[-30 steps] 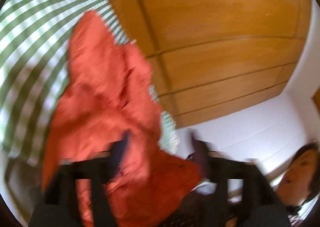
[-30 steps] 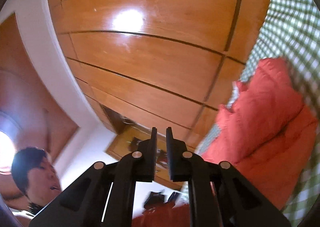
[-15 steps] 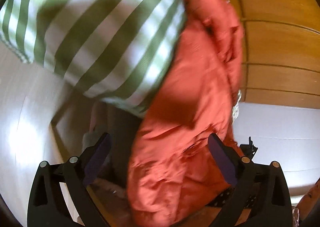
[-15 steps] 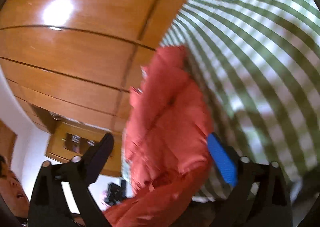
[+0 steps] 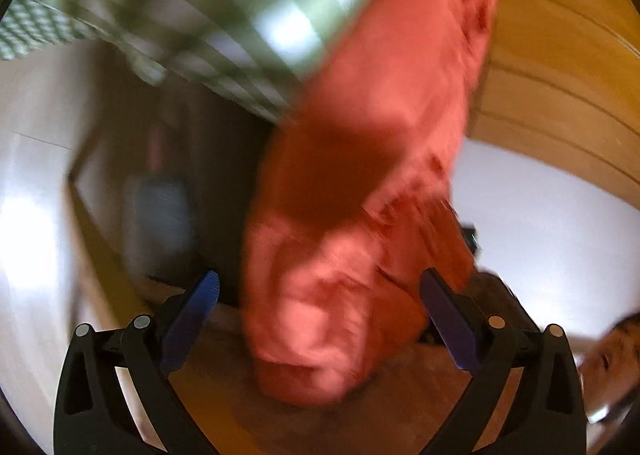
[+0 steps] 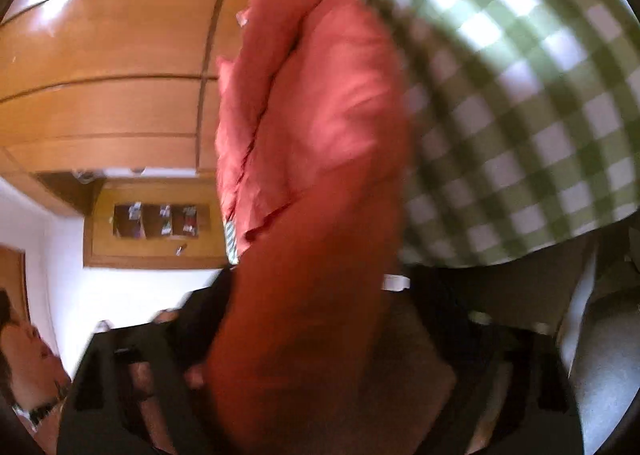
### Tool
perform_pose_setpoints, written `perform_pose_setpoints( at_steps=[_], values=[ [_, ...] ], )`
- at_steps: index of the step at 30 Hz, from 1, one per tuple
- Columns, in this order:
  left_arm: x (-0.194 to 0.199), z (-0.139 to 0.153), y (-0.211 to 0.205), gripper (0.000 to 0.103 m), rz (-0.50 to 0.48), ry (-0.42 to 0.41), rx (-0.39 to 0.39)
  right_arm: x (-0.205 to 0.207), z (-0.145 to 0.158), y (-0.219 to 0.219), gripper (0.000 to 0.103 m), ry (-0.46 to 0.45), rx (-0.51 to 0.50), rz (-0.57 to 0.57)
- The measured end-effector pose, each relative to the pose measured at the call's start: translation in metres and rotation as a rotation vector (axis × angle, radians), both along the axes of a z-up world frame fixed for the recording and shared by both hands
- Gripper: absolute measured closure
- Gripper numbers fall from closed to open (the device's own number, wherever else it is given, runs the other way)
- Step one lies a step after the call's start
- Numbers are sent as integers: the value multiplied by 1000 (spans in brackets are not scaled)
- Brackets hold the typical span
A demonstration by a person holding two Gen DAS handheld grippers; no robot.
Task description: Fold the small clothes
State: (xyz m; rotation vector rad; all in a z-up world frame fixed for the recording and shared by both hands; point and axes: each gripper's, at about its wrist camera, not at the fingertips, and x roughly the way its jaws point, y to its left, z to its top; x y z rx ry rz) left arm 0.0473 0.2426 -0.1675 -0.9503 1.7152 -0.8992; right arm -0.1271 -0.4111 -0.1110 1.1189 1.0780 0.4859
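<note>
A red-orange garment (image 5: 360, 175) lies over the edge of the green-checked cloth (image 5: 224, 11) and hangs down between my left gripper's (image 5: 320, 307) wide-open fingers, whose blue pads (image 5: 200, 295) stand apart from it. In the right wrist view the same garment (image 6: 320, 175) fills the middle of the frame, close to the lens. It hides most of my right gripper (image 6: 304, 367). Its black frame shows blurred at both sides, far apart, with the cloth in between.
The green-checked cloth (image 6: 520, 95) covers the surface the garment rests on. Wooden cupboard panels (image 6: 108, 55) and a white wall (image 5: 540, 223) stand behind. A person's face (image 6: 24, 351) is at the frame's edge.
Both grippers opened from shut or nearly shut and moved in on the garment. It now sits larger and closer between the fingers of each. Both views are blurred by motion.
</note>
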Motion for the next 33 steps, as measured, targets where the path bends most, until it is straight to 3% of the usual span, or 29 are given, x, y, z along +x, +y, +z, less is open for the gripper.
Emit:
perform_pose_setpoints(
  at_steps=[2,4,6,7,11,14,22,29,31,33],
  values=[
    [-3,8,-15,4,-54,-5,-36,5,7,4,54,-43,2,7],
    [-3,16,-27,10,-89,-40,-37,11,18,6,60,-107,8,12],
    [0,30,-36,44,-89,-95,-43,15,26,6,65,-153,20,11],
    [2,37,-38,47,-69,-115,-55,19,31,6,65,-182,29,10],
    [16,76,-33,77,52,-253,-138,36,45,8,68,-264,49,15],
    [33,102,-29,79,145,-330,-190,53,48,7,68,-301,111,-11],
    [43,128,-28,79,341,-423,-334,121,53,16,68,-330,359,-125],
    [79,111,3,78,594,-373,-459,180,51,-3,68,-283,465,-271],
    [93,105,5,78,642,-370,-454,201,46,-10,66,-255,474,-324],
    [107,104,8,79,680,-372,-422,222,34,-15,52,-229,470,-368]
  ],
)
